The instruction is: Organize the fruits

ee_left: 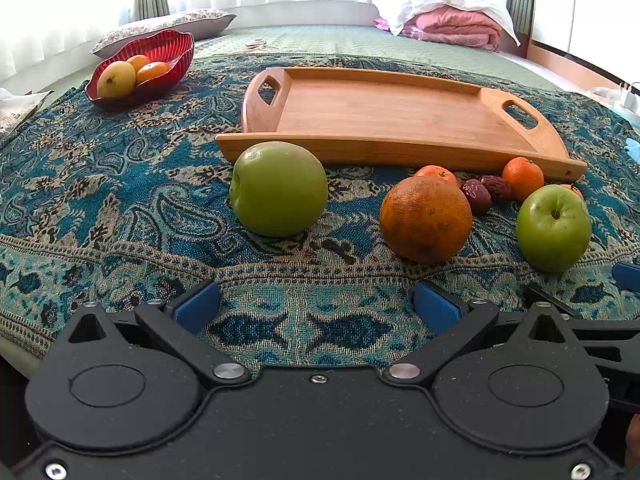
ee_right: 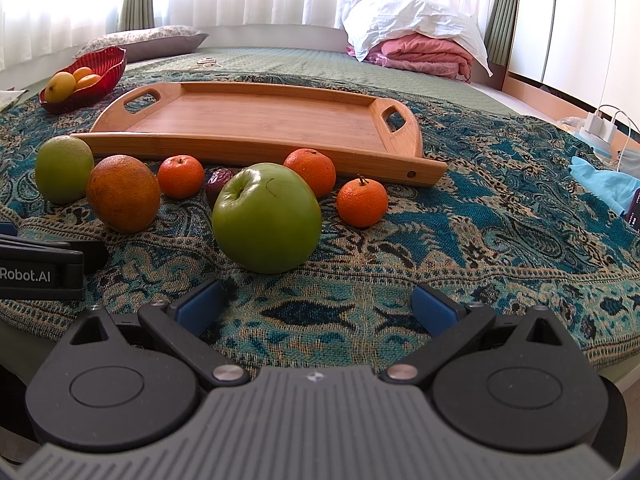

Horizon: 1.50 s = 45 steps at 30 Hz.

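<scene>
A: Both of your grippers hover low at the near edge of the patterned cloth (ee_left: 120,200) on the bed. The left gripper (ee_left: 316,306) has its fingers spread wide with nothing between them, and so does the right gripper (ee_right: 316,306).

B: Where is the fruit?

A: It's loose on the cloth just in front of the wooden tray (ee_right: 256,120), which holds nothing yet. In your left view a green apple (ee_left: 279,189) sits straight ahead of your fingers, and the large orange (ee_left: 425,219) is to its right. In your right view the second green apple (ee_right: 267,218) lies nearest, slightly left of centre, with three mandarins (ee_right: 362,202) and dark dates (ee_left: 476,196) clustered around it.

B: Why is it laid out like that?

A: I'd judge the row is staged for you to lift each piece into the tray. The red bowl (ee_left: 160,56) at far left already holds a few yellow and orange fruits.
</scene>
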Available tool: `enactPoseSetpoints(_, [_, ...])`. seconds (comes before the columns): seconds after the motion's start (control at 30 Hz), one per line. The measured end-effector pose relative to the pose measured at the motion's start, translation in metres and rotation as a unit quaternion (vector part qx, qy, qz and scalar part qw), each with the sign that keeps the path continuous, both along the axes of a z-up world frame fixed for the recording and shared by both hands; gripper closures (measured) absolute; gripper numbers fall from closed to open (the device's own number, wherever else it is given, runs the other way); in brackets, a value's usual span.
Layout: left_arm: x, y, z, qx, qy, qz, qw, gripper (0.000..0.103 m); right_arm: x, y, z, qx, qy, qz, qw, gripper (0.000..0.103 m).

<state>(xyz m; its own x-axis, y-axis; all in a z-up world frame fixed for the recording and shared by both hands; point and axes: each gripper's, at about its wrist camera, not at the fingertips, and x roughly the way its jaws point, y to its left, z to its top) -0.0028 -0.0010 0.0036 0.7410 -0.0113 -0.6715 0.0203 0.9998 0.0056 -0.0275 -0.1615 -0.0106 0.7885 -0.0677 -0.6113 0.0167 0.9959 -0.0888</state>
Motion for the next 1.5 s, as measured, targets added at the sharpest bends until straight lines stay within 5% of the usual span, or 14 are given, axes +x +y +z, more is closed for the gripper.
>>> enactPoseSetpoints(0.97, [-0.001,0.001,0.005,0.003,-0.004,-0.008,1.0,0.0,-0.001,0.002,0.0,-0.008,-0.003,-0.004,1.0,0.0])
enactPoseSetpoints(1.23, [-0.005,0.007,0.003,0.007,-0.027,-0.029,0.9992,0.0,-0.013,0.003,-0.008,-0.005,-0.045,-0.009,0.999,0.0])
enactPoseSetpoints(1.5, [0.0,0.015,0.012,0.03,-0.094,-0.012,0.9951,0.0,-0.016,0.004,-0.006,-0.011,-0.084,-0.007,0.996,0.0])
